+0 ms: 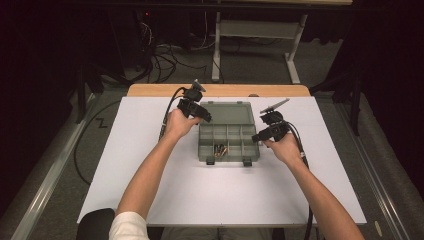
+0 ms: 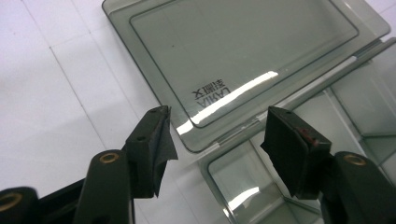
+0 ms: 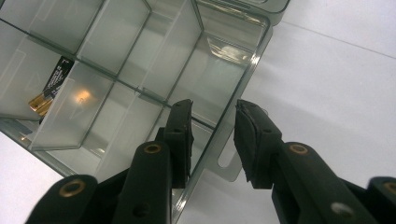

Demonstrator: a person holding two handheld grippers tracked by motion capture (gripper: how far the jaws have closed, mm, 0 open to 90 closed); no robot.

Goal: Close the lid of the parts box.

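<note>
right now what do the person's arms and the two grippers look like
Both forearms are bare; a white short sleeve shows on the left arm. The left gripper and right gripper are black, each trailing a black cable and topped by a grey three-cornered plate. Their jaws are black with brass-coloured rivets and dark pads.

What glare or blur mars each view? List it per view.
High view: dark surroundings, evenly lit white table, soft detail. Left gripper view: bright glare streak across the organizer lid; near jaws slightly soft. Right gripper view: warm reflection on the organizer box divider; batteries small but legible.
</note>
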